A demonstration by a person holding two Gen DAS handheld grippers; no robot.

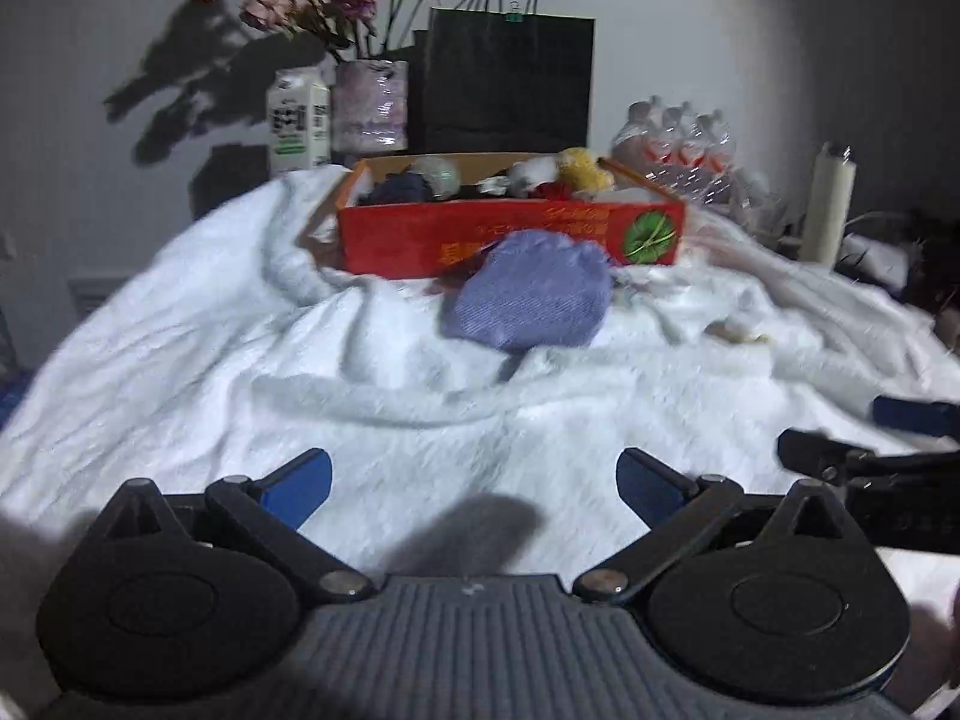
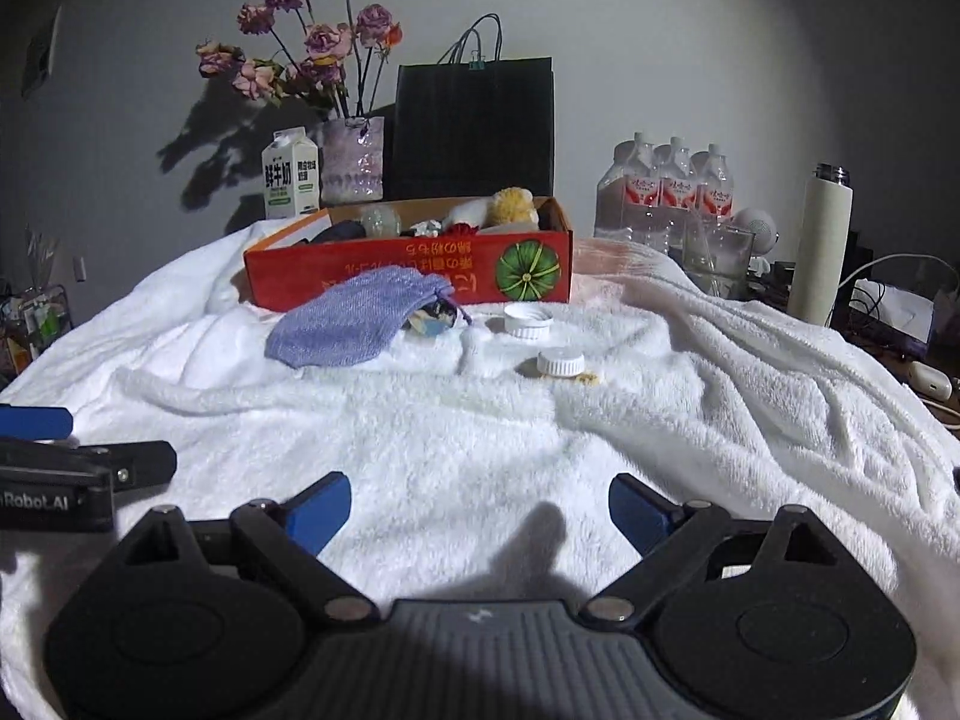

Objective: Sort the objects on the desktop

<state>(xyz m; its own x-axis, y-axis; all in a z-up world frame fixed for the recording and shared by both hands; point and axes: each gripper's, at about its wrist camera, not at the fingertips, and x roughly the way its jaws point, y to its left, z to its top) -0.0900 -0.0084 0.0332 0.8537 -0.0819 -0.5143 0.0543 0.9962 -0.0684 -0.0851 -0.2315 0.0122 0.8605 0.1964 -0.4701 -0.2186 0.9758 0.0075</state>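
Note:
A red cardboard box (image 2: 408,273) (image 1: 510,237) holding several small items stands at the back of the white towel. A purple drawstring pouch (image 2: 354,324) (image 1: 531,297) lies in front of it, a small patterned item (image 2: 433,319) at its mouth. Two white bottle caps (image 2: 528,319) (image 2: 560,362) and a small yellowish crumb (image 2: 588,379) lie to the pouch's right. My left gripper (image 1: 474,483) is open and empty above the towel. My right gripper (image 2: 480,510) is open and empty too, beside the left gripper (image 2: 36,423).
A white towel (image 2: 480,432) covers the desk. Behind the box stand a milk carton (image 2: 290,180), a vase of flowers (image 2: 353,159), a black paper bag (image 2: 474,126), water bottles (image 2: 666,192), a glass (image 2: 717,258) and a cream flask (image 2: 821,246). Cables and clutter lie at far right.

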